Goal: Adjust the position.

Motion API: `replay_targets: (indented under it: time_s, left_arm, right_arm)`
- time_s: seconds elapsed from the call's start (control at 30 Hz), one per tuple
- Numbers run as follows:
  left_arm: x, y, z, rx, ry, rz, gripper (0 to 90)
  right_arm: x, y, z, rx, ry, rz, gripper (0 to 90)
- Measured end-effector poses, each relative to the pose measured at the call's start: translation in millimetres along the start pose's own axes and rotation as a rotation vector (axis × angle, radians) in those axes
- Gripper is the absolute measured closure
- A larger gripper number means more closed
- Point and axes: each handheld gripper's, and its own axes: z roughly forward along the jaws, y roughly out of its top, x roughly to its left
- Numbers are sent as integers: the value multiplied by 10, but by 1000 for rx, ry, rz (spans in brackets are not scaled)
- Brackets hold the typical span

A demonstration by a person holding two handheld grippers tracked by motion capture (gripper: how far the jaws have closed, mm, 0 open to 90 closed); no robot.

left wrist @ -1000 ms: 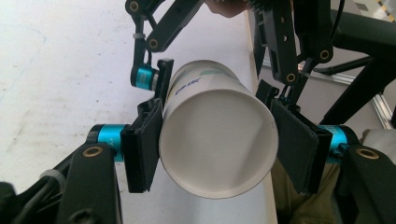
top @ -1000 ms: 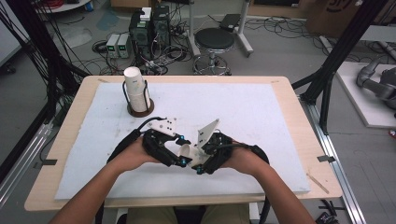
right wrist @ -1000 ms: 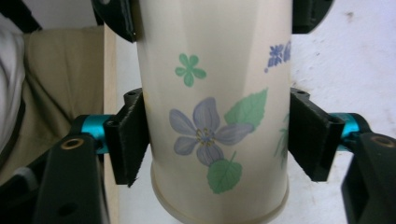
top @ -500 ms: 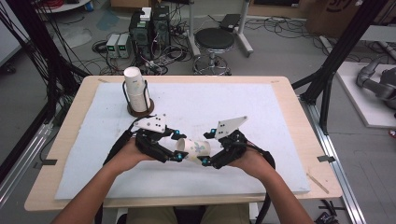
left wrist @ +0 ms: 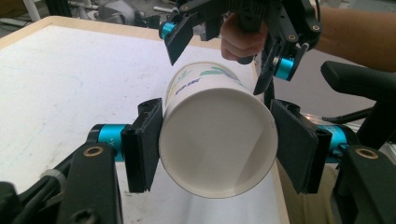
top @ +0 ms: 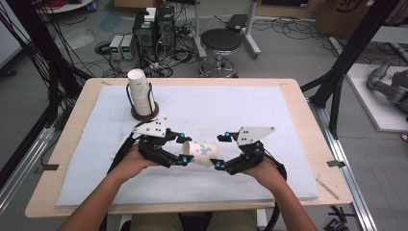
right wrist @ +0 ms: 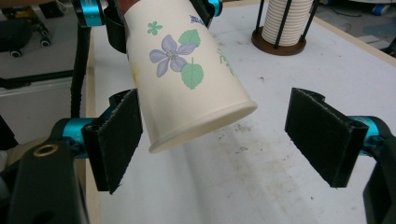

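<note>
Gripping a paper cup (top: pixel 201 153) at its rim end, the left gripper (top: pixel 182 149) has both pads pressed against the cup's sides; the left gripper view looks straight into the open mouth (left wrist: pixel 217 140), white and bare inside. The cup is held on its side above the white mat (top: pixel 216 110), between the two grippers, near the person's edge of the table (top: pixel 298 101).

The right gripper (top: pixel 220 152) stands wide apart around the cup's base end. Its jaws have just been opening, and in the right gripper view the base sits between them, close beside one pad (right wrist: pixel 116 140) and well apart from the other.

The right gripper view alone shows the print: a purple flower with green leaves (right wrist: pixel 175 58). Small blue lettering appears near the rim in the left gripper view (left wrist: pixel 187 86), too small to read.

The high view shows a stack of cups (top: pixel 141 94) upright in a wire holder on a round brown base at the mat's far left. The right gripper view cuts off its top.

Whether the near pad touches the cup cannot be determined.
</note>
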Motion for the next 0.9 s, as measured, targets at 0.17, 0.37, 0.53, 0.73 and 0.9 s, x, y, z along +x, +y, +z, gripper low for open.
replay_targets:
  time_s: [0.17, 0.37, 0.53, 0.73, 0.9]
  left_arm:
    - [-5, -62, -12, -27, -2, -10, 372]
    - [-23, -106, -47, -59, -10, -12, 373]
    - [-38, -111, -80, -74, -16, -5, 373]
    - [-49, -107, -79, -77, -43, 1, 373]
    - [-65, -104, -72, -82, -60, 1, 373]
  right_arm:
    - [-10, -103, 11, -30, 22, 30, 195]
    - [-2, -179, 48, -50, 54, 49, 195]
    - [1, -208, 83, -54, 82, 49, 195]
    - [21, -197, 162, -42, 136, 39, 195]
    - [19, -189, 198, -37, 165, 50, 195]
